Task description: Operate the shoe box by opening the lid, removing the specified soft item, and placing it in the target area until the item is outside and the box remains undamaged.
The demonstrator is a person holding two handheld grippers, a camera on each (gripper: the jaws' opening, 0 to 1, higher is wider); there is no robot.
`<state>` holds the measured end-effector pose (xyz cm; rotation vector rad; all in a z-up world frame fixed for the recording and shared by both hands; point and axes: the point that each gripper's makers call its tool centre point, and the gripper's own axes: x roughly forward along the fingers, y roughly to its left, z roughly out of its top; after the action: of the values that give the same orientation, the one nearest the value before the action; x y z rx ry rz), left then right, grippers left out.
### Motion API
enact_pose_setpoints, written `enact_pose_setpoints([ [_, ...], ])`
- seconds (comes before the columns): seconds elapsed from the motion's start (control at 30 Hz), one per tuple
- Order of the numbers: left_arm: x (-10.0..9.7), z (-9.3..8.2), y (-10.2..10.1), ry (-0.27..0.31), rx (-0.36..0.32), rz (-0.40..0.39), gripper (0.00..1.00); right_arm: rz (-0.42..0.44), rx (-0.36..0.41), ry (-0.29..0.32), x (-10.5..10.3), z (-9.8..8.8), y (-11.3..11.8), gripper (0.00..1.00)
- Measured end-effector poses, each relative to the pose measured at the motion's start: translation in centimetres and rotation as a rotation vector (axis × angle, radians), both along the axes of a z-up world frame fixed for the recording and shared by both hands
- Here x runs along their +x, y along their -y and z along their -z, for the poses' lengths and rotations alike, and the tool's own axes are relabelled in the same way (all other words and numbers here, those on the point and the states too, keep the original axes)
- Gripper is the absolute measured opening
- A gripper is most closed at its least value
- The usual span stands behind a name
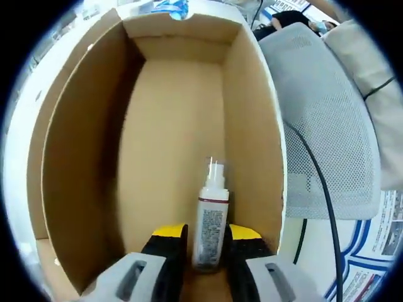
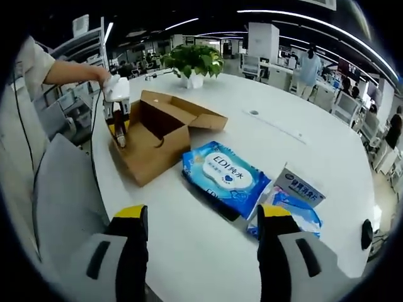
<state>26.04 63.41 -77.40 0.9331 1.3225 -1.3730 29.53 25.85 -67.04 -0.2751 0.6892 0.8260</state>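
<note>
An open brown cardboard shoe box (image 1: 170, 126) lies on the white table, and its inside is bare apart from a small white spray bottle (image 1: 212, 207). The bottle stands upright between the yellow-tipped black jaws of my left gripper (image 1: 208, 242), which is shut on it low in the box. From the right gripper view, the box (image 2: 157, 135) sits at the table's far left with its lid flap folded back. A hand holds the left gripper (image 2: 118, 126) at the box's left end. My right gripper (image 2: 204, 233) hangs open above the table's near side, holding nothing.
A blue wet-wipes pack (image 2: 227, 176) and a blue-and-white packet (image 2: 293, 201) lie to the right of the box. A potted plant (image 2: 192, 63) stands at the far side. A grey mesh chair (image 1: 327, 113) is beside the table (image 2: 189, 251).
</note>
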Motion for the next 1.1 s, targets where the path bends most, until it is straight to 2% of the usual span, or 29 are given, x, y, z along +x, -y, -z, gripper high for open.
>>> enact_pose_setpoints([
  [0.2, 0.1, 0.4, 0.2, 0.023, -0.003, -0.013, 0.21, -0.003, 0.009, -0.003, -0.3, 0.0, -0.4, 0.66],
  [0.3, 0.2, 0.5, 0.2, 0.015, -0.011, -0.06, 0.2, -0.005, 0.027, -0.005, -0.5, -0.1, -0.7, 0.66],
  [0.63, 0.7, 0.5, 0.1, 0.025, -0.019, -0.125, 0.19, -0.006, 0.084, -0.009, -0.7, -0.7, -1.8, 0.63],
  [0.83, 1.1, 0.0, 0.3, 0.048, -0.045, -0.159, 0.18, -0.013, 0.111, -0.004, -0.7, -1.2, -2.4, 0.62],
  [1.0, 1.1, -1.0, 0.9, 0.072, -0.065, -0.153, 0.17, -0.023, 0.139, 0.002, -0.7, -1.6, -3.4, 0.61],
  [1.1, 1.5, -1.6, 1.5, 0.093, -0.096, -0.195, 0.17, -0.038, 0.153, 0.004, -0.9, -1.8, -4.1, 0.61],
])
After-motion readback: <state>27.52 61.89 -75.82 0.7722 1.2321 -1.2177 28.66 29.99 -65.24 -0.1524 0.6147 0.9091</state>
